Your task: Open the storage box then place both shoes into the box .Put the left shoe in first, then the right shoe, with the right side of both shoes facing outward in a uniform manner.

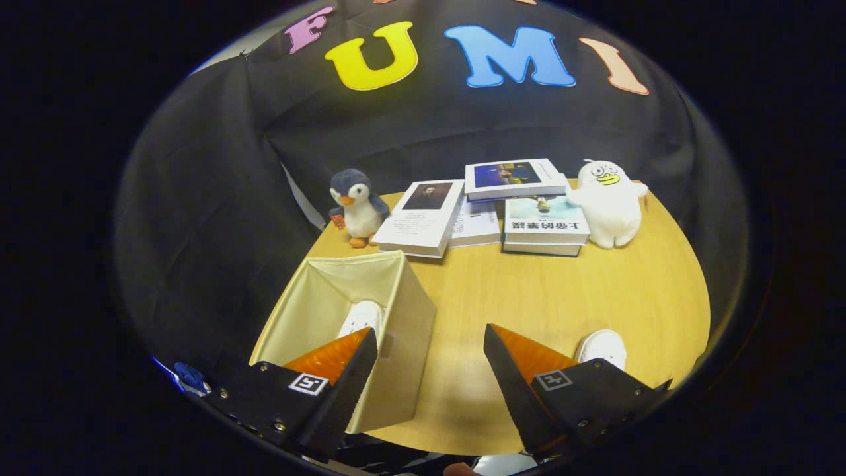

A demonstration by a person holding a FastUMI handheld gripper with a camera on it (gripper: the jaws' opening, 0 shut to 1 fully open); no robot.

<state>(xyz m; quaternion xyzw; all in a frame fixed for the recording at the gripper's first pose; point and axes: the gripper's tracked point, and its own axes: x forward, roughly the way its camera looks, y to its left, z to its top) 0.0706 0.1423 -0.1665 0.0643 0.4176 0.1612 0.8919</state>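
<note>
An open cream fabric storage box [410, 311] stands on the wooden table's near left part, its lid off. A white shoe [361, 317] lies inside it, partly hidden behind my left finger [344, 370]. Another white shoe [603, 348] rests on the table to the right, its toe peeking out beyond my right finger [522, 370]. My gripper [429, 340] hovers above the table with its fingers spread wide and nothing between them; the box's right wall lies under the gap.
Several books [489, 205] lie stacked at the far side of the round table [595, 291]. A penguin plush [357, 205] stands to their left and a white duck plush [609, 201] to their right. Black cloth hangs behind.
</note>
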